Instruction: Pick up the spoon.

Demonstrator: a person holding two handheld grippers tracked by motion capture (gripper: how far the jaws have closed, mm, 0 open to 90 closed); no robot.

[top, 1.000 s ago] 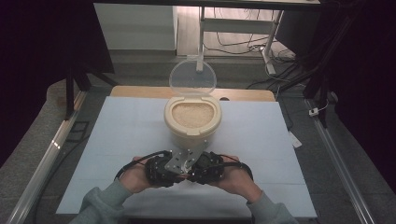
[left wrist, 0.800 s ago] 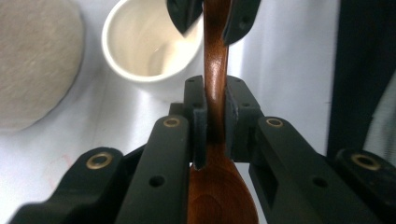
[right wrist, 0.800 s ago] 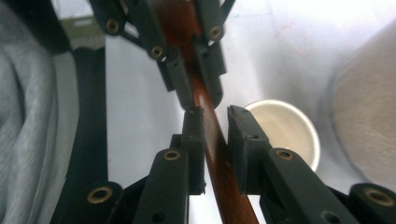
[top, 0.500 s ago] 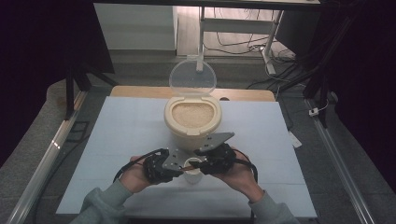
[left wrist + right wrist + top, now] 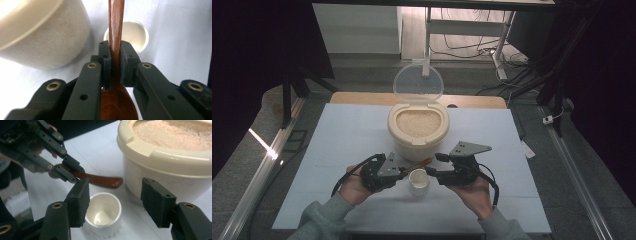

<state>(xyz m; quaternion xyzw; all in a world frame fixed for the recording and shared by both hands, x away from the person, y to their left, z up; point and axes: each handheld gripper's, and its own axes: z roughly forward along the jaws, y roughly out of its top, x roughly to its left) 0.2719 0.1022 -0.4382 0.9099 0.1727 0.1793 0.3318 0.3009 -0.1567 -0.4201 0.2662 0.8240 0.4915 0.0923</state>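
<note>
Wooden spoon (image 5: 116, 37) clamped level in left hand-held gripper (image 5: 399, 172); right hand-held gripper (image 5: 432, 165) jaws just opened, empty

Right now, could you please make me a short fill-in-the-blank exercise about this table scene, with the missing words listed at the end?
1. The left gripper is shut on a wooden ____.
2. The container is filled with ____.
3. The clear lid of the container stands ____.
4. The right gripper has its jaws ____, with the small white cup on the table between them.

Missing words: spoon; rice; open; open
</note>
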